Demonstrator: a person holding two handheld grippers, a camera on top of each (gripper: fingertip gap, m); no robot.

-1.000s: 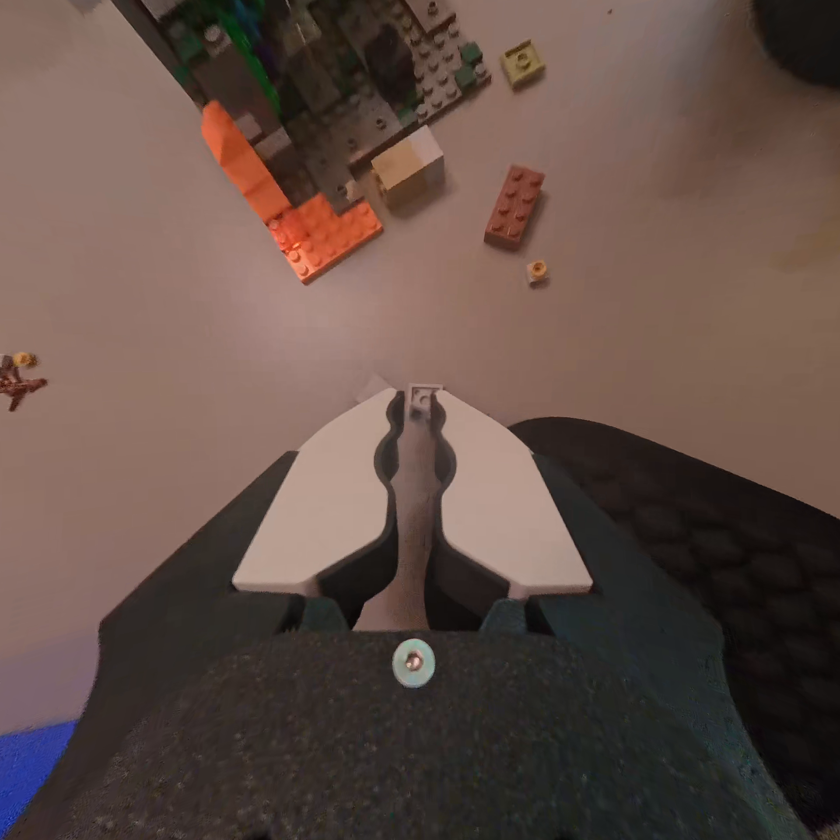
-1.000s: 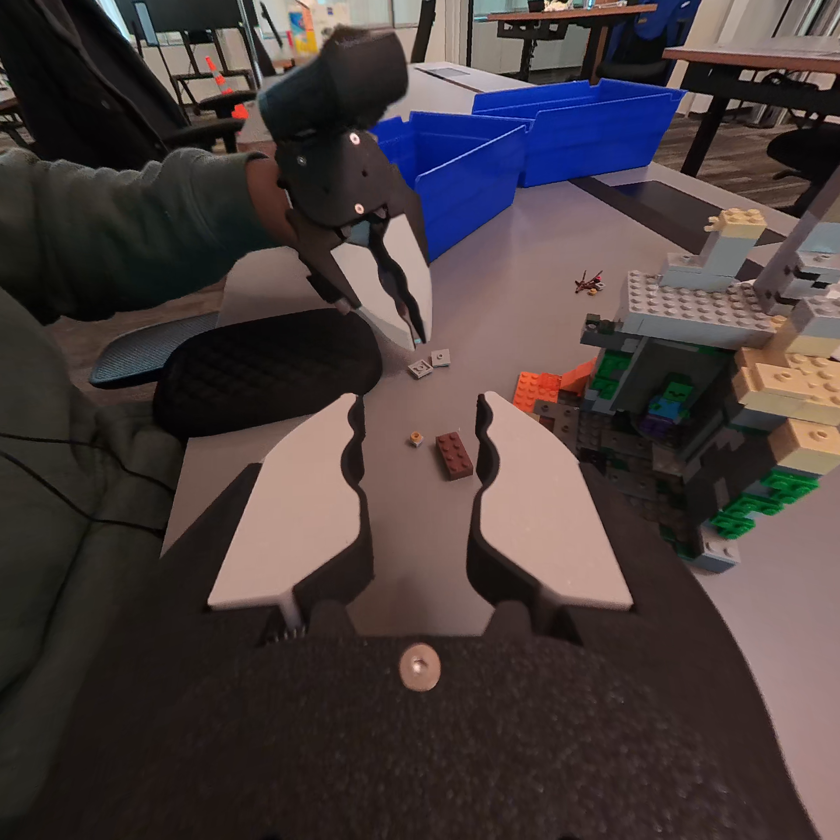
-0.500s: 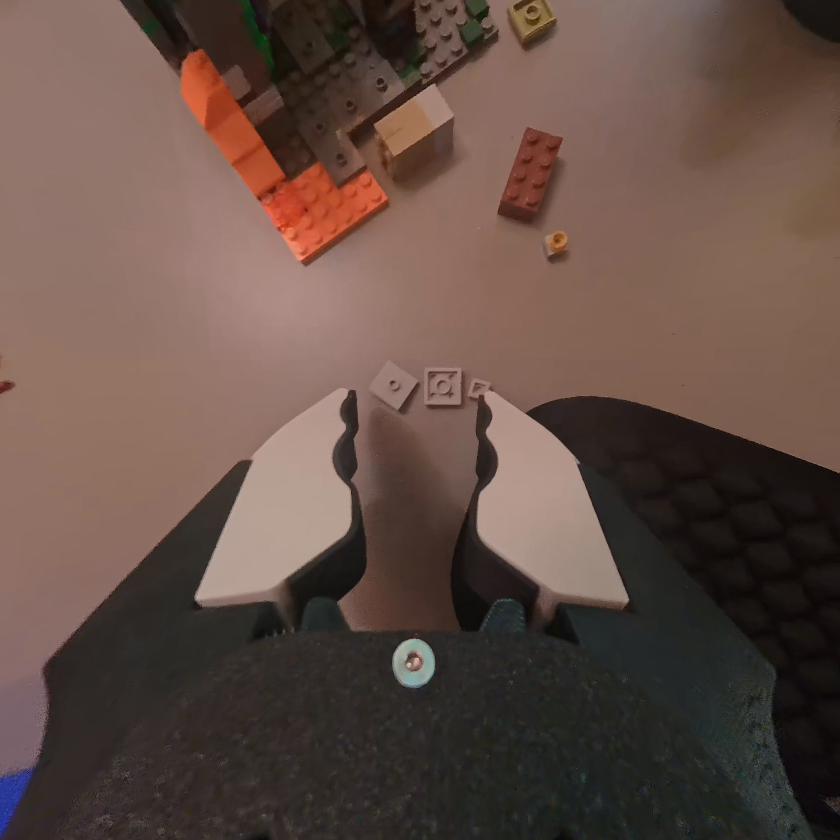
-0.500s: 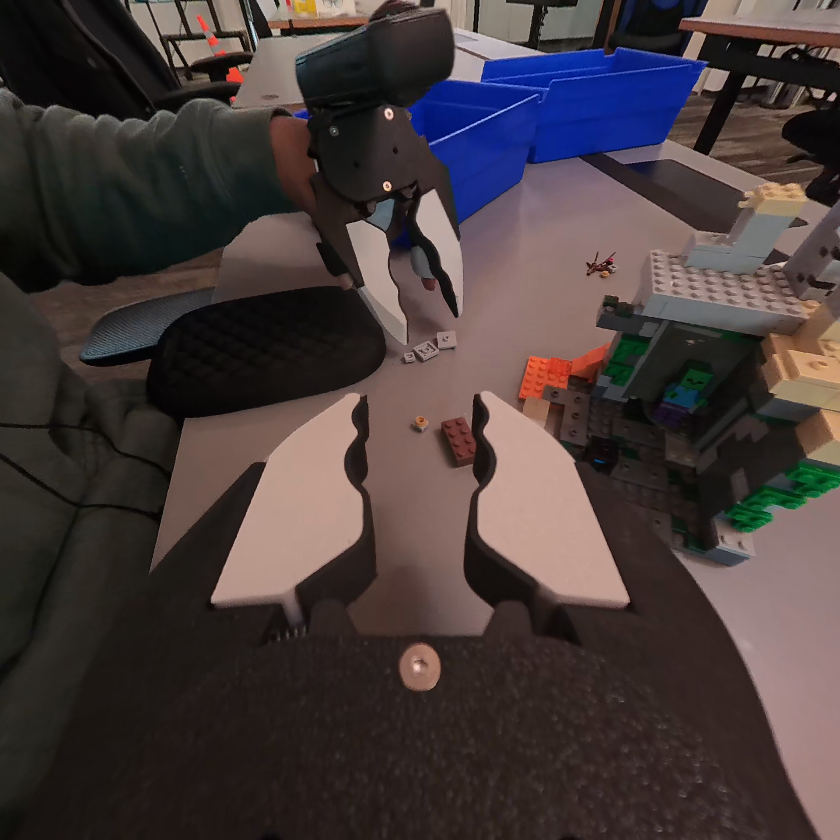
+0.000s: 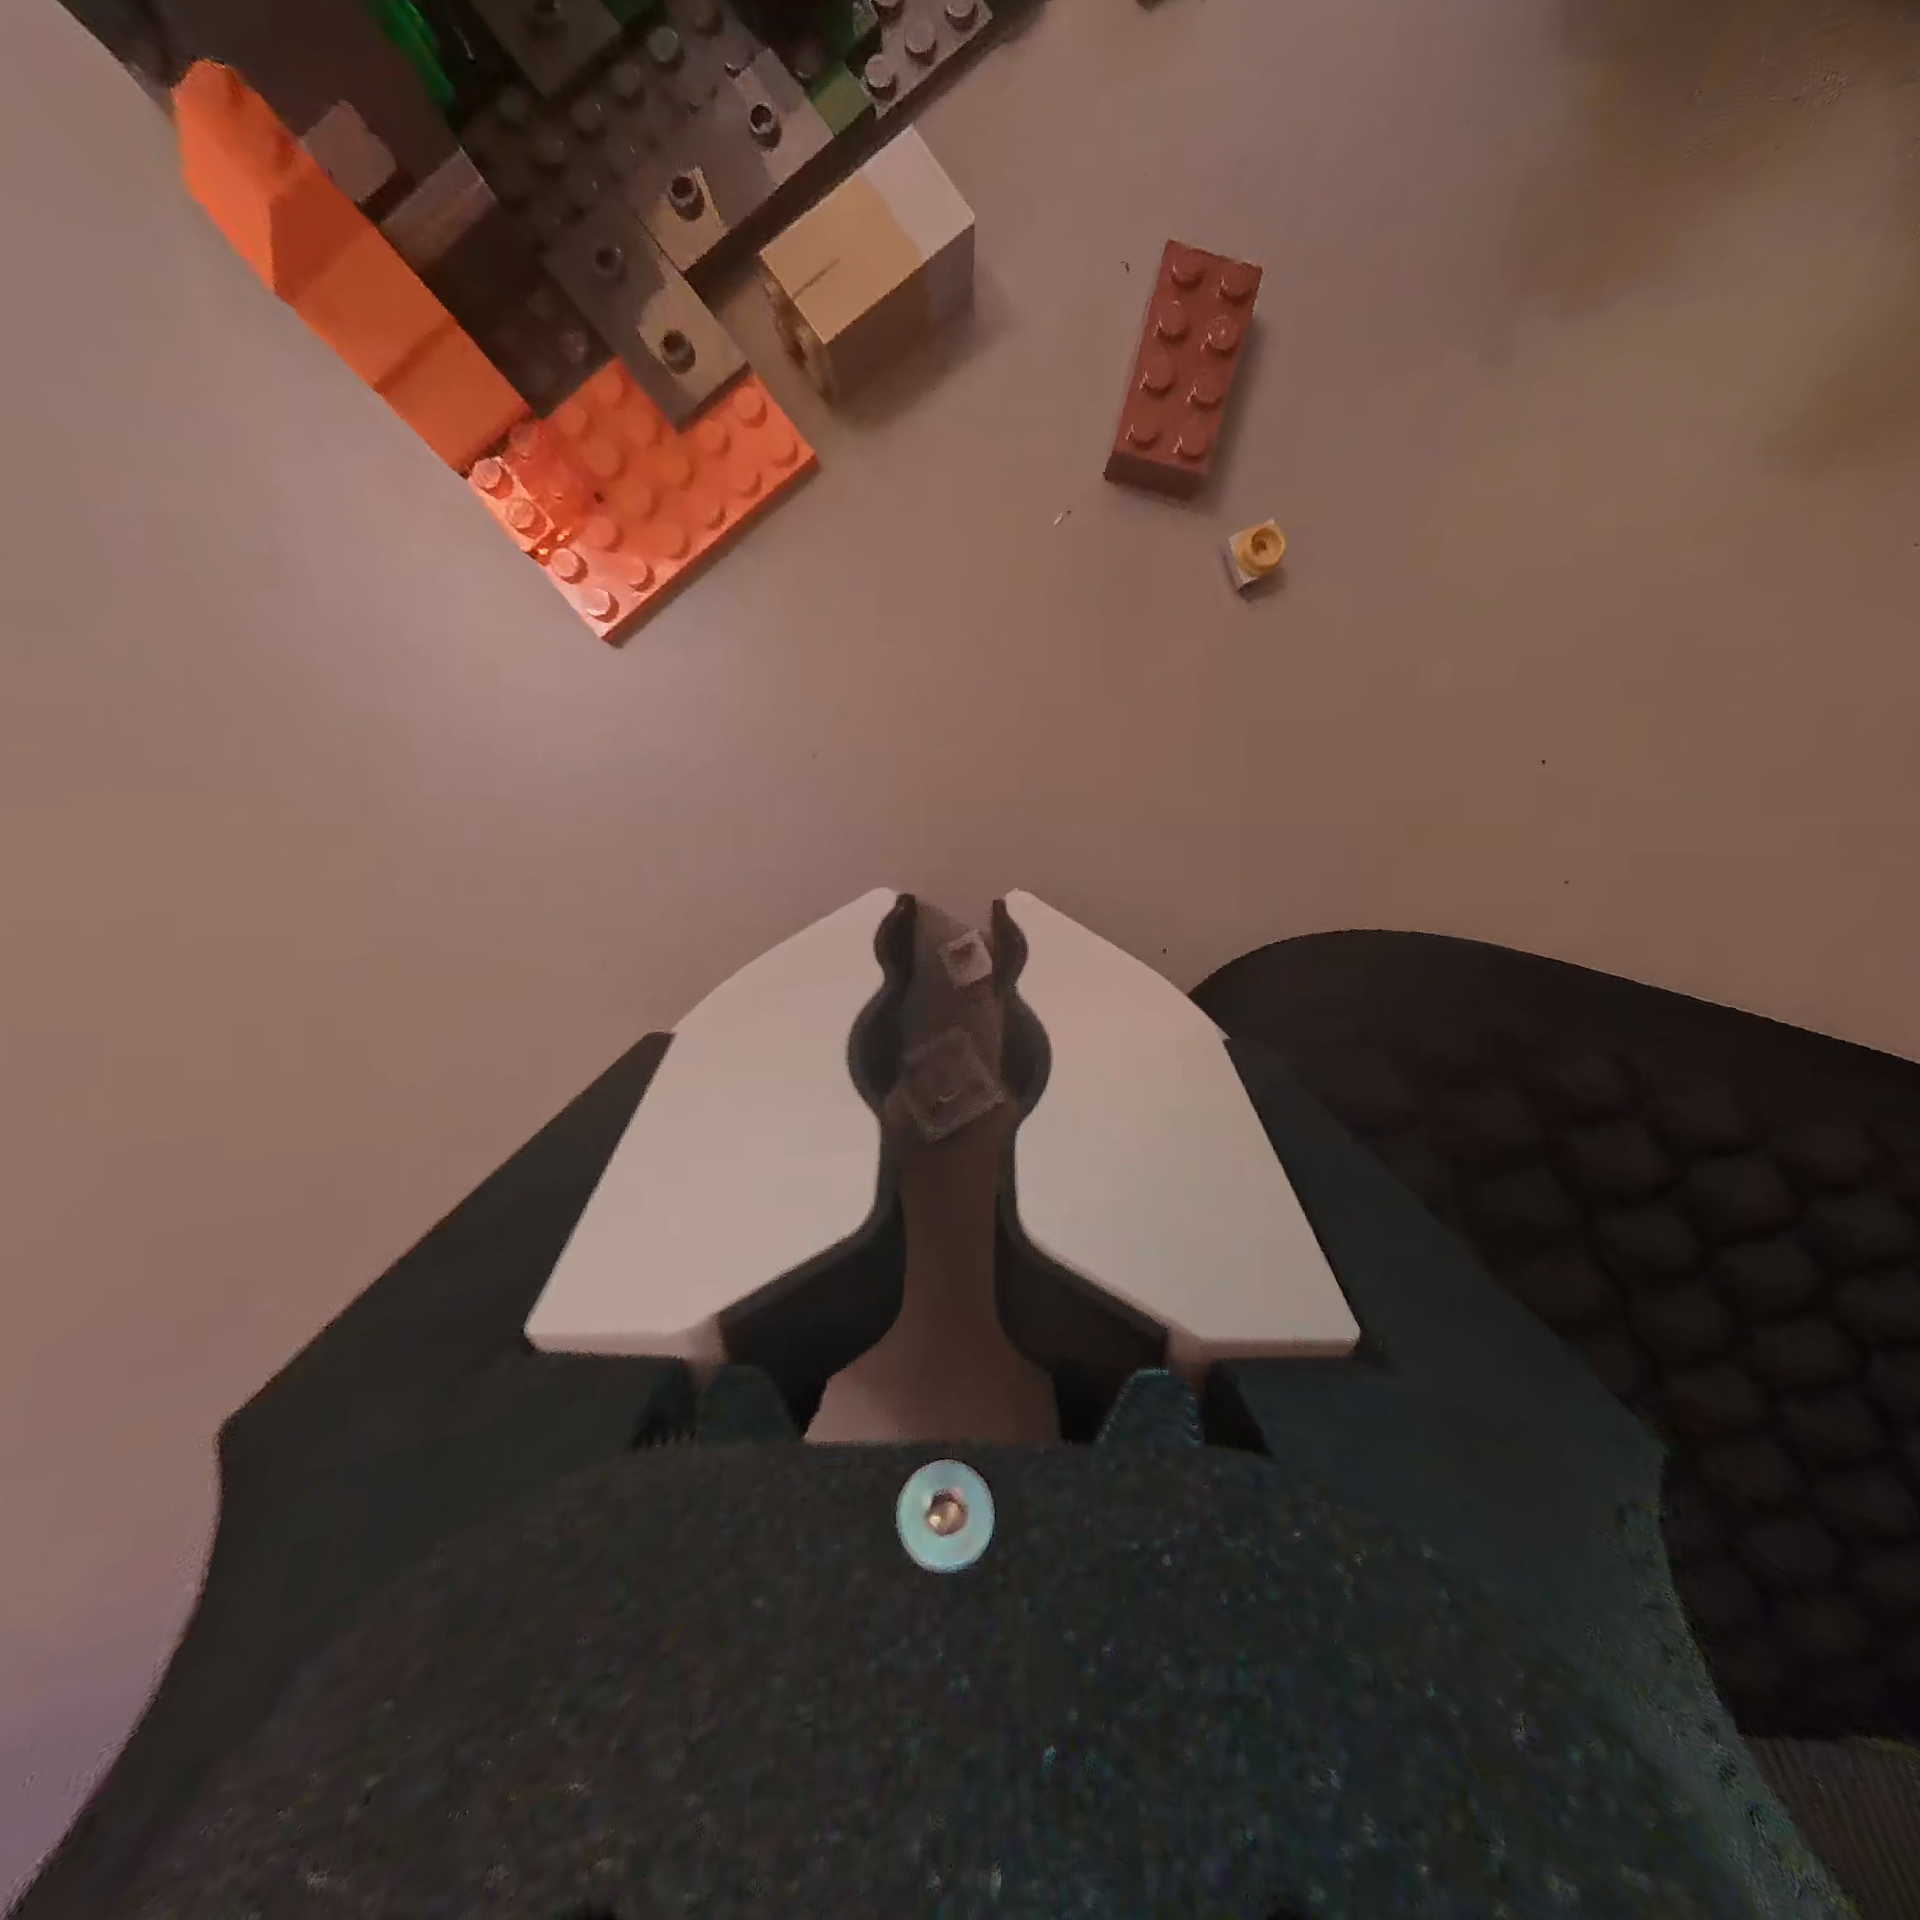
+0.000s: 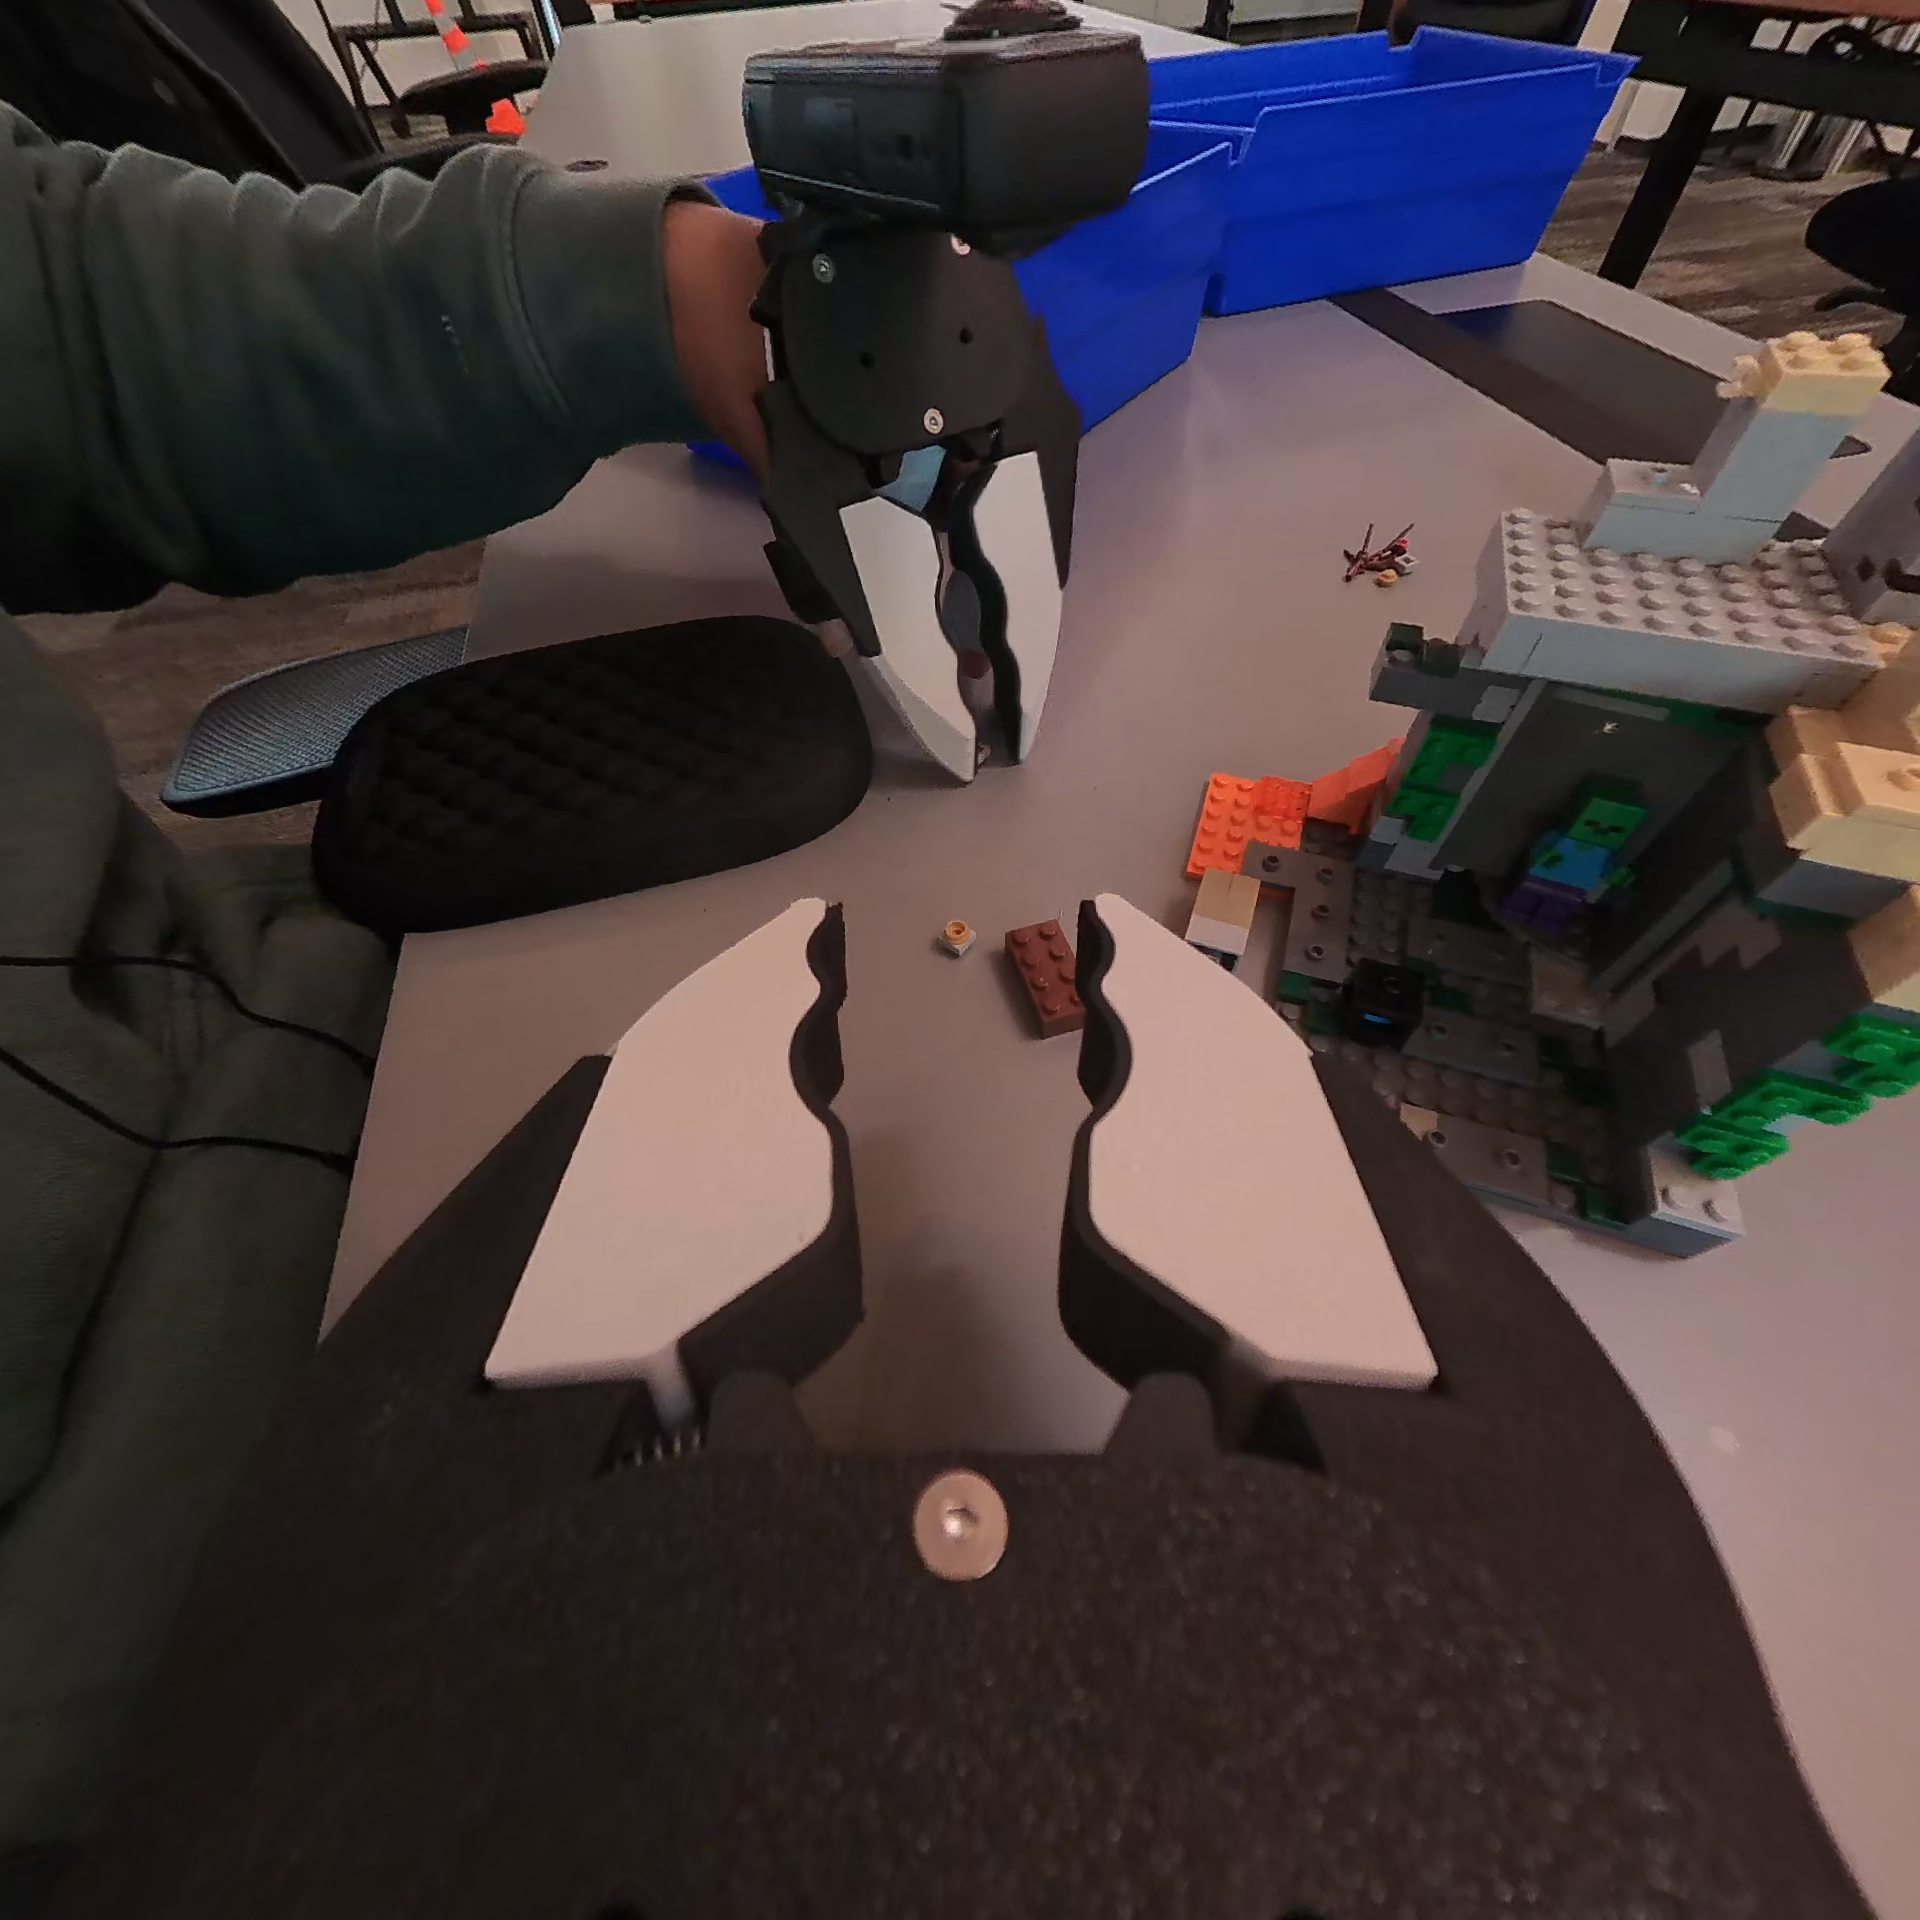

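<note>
Left claw (image 5: 951,914) tips near black pad (image 5: 1558,1195) edge, straddling small grey plates (image 5: 948,1083)

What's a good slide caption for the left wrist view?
Left gripper nearly closed around small grey tiles on the table, brown 2x4 brick and brick-built model ahead.

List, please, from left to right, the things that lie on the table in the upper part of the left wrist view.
Orange plate of the brick model → tan and white block → brown brick → small yellow stud piece.
</note>
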